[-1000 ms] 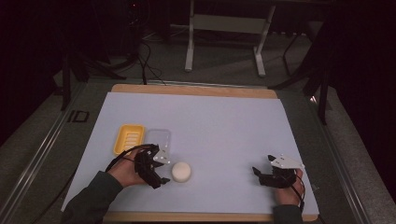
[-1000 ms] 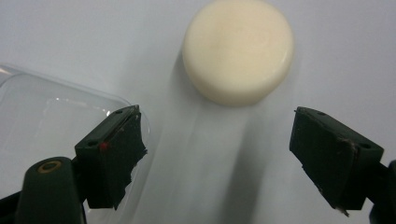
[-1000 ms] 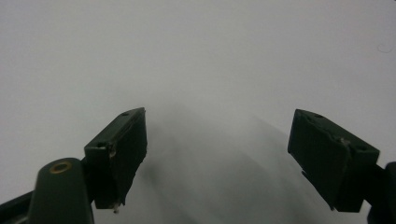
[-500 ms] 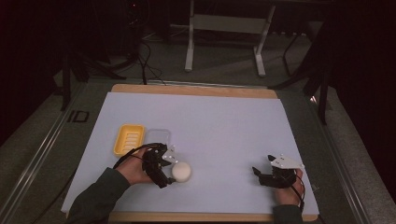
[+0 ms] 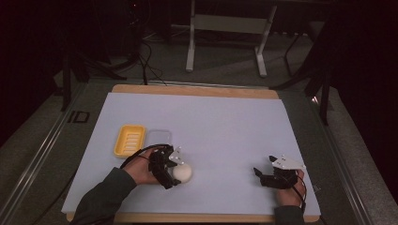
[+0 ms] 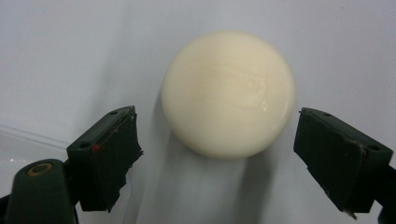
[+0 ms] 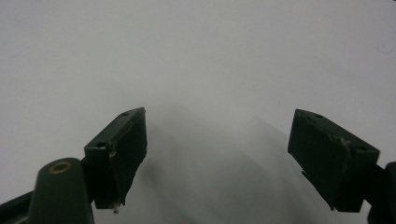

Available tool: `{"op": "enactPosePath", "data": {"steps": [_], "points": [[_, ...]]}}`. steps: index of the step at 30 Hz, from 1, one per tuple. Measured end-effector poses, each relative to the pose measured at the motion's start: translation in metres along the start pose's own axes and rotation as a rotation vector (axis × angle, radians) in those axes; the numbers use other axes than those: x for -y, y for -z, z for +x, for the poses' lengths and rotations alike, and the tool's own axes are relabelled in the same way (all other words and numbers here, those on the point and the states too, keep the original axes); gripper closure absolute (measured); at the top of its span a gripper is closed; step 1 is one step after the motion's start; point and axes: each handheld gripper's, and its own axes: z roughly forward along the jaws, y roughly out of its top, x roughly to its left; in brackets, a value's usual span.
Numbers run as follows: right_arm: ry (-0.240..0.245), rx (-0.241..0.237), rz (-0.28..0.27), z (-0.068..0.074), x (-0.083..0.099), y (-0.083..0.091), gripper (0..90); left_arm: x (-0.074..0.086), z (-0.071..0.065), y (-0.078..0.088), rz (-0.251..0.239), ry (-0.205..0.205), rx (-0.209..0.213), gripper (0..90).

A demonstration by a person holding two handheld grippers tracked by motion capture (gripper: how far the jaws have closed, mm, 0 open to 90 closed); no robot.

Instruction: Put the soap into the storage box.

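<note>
We note the left gripper (image 6: 217, 158) jaws just opened wide, soap (image 6: 229, 93) between, untouched; right gripper (image 7: 233, 161) open, empty.

On the bench (image 5: 225, 122), the soap (image 5: 182, 173) lies near the front left, with the tray (image 5: 130, 140) behind it to the left and the lid (image 5: 159, 138) just right of the tray.

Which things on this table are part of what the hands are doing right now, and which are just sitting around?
In use:
- round cream soap, between the pads but untouched
- left gripper, jaws just opened wide around it

Lying about:
- yellow soap tray
- clear lid beside the tray
- right gripper, open on the white table cover
</note>
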Motion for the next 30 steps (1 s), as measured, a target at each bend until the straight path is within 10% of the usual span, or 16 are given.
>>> {"op": "enactPosePath", "data": {"steps": [30], "points": [[0.003,0.001,-0.005,0.000,0.000,0.001,19.1,-0.008,-0.001,-0.026,0.021,-0.016,0.029,16.3]]}}
